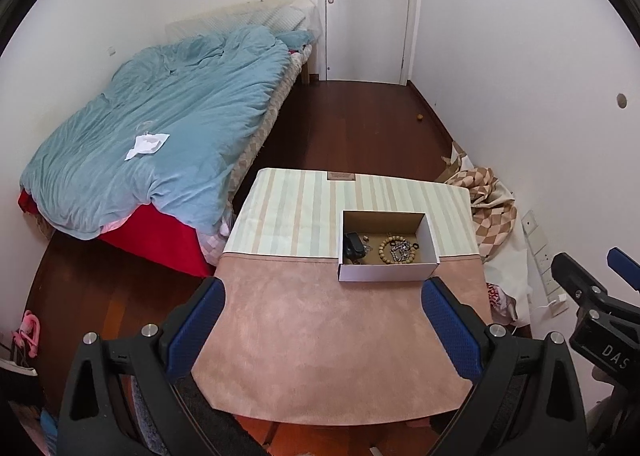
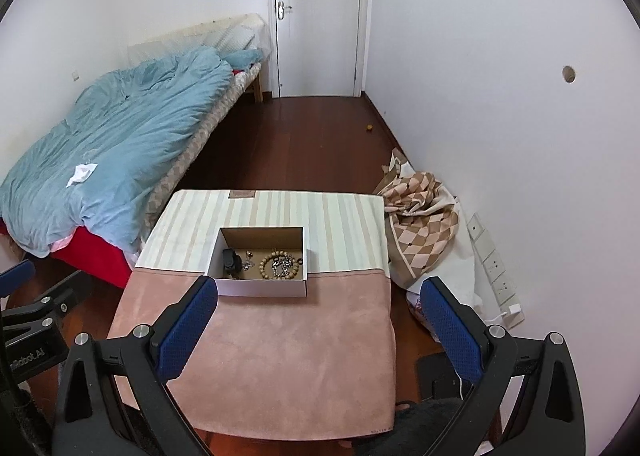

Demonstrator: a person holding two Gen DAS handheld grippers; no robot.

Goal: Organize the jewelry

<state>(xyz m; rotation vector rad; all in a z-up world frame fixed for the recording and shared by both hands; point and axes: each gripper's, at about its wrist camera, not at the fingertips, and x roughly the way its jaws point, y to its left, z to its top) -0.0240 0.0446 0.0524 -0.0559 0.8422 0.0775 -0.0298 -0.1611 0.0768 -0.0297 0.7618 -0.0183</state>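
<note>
1. Bedroom setting: a bed (image 1: 160, 128) with a blue duvet lies at ten o'clock, a white door (image 1: 366, 8) at twelve, and dark wood floor runs between them.
2. Close in front stands the bench (image 1: 320, 336), covered in pink cloth on the near half and pale stripes on the far half.
3. On the bench sits a shallow white cardboard box (image 1: 386, 272), at about one o'clock from the left tongs (image 1: 324, 332) and eleven o'clock from the right tongs (image 2: 318, 328).
4. Inside the box lie a wooden bead bracelet (image 2: 267, 266), a silvery chain (image 2: 282, 268) heaped within and across it, a black object (image 2: 230, 262) at the box's left end, and a few small pieces too tiny to name.
5. Both tongs hang above the near bench edge, jaws spread wide and empty.
6. Handling, as I judge it: the beads look light, hard and round, likely to roll between the pads; pinching across the strand at its free outer arc, away from the chain, seems safest.
7. The chain looks limp and slippery; it may snag the bracelet and drag it along, so a grip on a bunched part would serve better.
8. The box itself seems light and could slide on the cloth if nudged.
</note>
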